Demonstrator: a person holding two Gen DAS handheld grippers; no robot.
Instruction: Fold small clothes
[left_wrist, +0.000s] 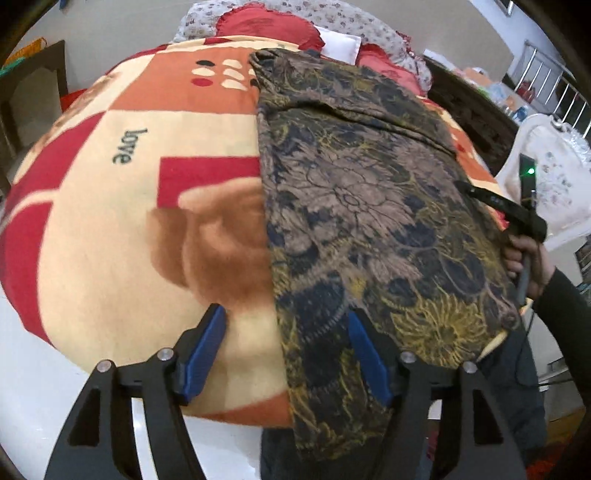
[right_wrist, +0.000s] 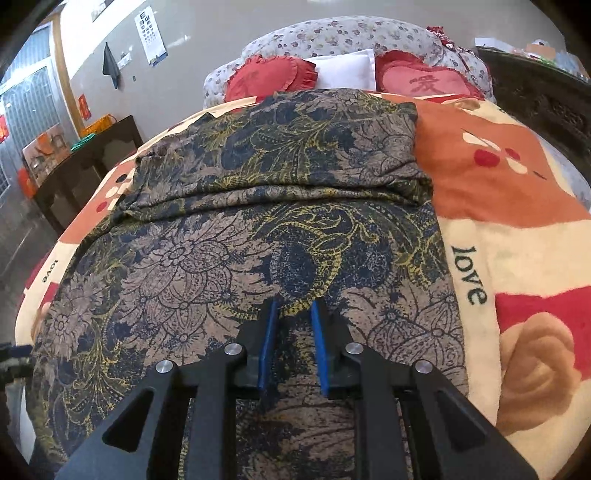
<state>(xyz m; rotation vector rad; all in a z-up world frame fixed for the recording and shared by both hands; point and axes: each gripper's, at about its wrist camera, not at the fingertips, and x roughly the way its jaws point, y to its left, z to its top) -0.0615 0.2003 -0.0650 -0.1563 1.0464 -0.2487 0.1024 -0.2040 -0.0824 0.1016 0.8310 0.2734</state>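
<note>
A brown, navy and yellow floral garment (left_wrist: 369, 206) lies flat on the bed, with a fold across its far part; it also fills the right wrist view (right_wrist: 236, 229). My left gripper (left_wrist: 286, 314) is open wide over the garment's near left edge, one blue pad on the blanket, one over the cloth. My right gripper (right_wrist: 293, 306) hovers over the garment's near middle with its jaws partly open and nothing between them. The right gripper also shows in the left wrist view (left_wrist: 465, 186), held by a hand at the garment's right edge.
The garment rests on an orange, red and cream "love" blanket (left_wrist: 129, 184). Red heart cushions (right_wrist: 424, 83) and a white pillow (right_wrist: 343, 72) lie at the head of the bed. A dark side table (right_wrist: 85, 166) stands at the left. A white chair (left_wrist: 550, 184) stands at the right.
</note>
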